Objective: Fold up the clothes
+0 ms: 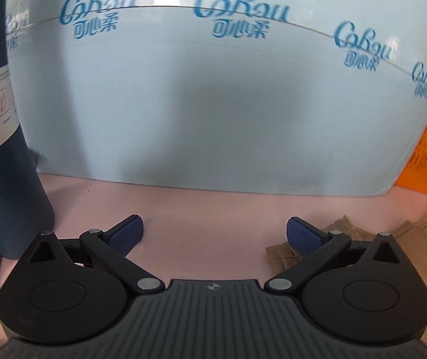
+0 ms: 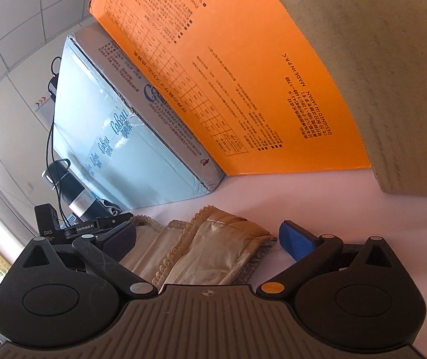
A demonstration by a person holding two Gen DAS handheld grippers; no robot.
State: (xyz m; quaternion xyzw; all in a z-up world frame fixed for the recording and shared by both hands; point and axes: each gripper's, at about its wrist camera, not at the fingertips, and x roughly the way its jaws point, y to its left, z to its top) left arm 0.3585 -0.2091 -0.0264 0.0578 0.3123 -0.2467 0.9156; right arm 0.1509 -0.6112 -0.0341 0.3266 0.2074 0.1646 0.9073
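A beige satin garment (image 2: 213,251) with lace trim lies folded on the pink tabletop (image 2: 318,197). My right gripper (image 2: 209,239) is open low over it, with the cloth lying between its blue pads (image 2: 295,240) and neither pad pressing on it. In the left wrist view the same garment (image 1: 408,257) lies at the lower right, its edge under the right-hand finger. My left gripper (image 1: 215,233) is open over bare pink tabletop (image 1: 213,203), nothing between its fingers. The left gripper's black housing (image 2: 49,224) shows at the left of the right wrist view.
A light blue printed box (image 1: 213,95) stands close ahead of the left gripper. A dark blue bottle (image 1: 1,179) is at its left, an orange box (image 2: 243,74) at its right. A grey-beige block (image 2: 399,74) stands far right. Cables (image 2: 52,137) hang behind.
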